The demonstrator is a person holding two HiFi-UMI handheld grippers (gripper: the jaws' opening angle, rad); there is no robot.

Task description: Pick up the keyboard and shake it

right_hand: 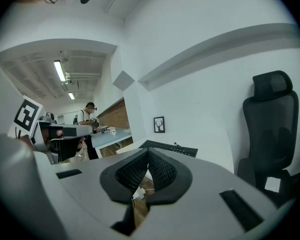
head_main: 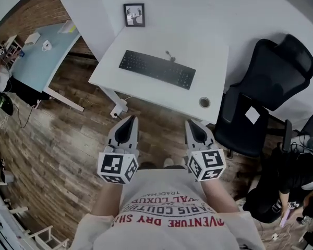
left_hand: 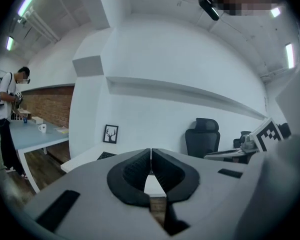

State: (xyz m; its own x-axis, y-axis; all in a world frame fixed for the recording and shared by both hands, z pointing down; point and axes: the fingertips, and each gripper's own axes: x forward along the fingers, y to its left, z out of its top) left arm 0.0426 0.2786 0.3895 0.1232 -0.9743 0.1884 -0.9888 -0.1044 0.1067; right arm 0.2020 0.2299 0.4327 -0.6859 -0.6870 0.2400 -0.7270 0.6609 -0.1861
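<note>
The keyboard [head_main: 157, 69] lies flat near the middle of the white desk [head_main: 214, 51], with neither tool touching it. A small framed picture [head_main: 134, 15] stands at the desk's back edge by the wall, and a small round thing [head_main: 204, 102] sits near the front right corner. Both tools are short of the desk, over the wooden floor [head_main: 68, 139], and point toward it. The left tool [head_main: 129, 123] has its jaws pressed together with nothing between them. The right tool [head_main: 193, 125] is likewise closed and empty. A black office chair [head_main: 274, 77] stands to the right of the desk.
</note>
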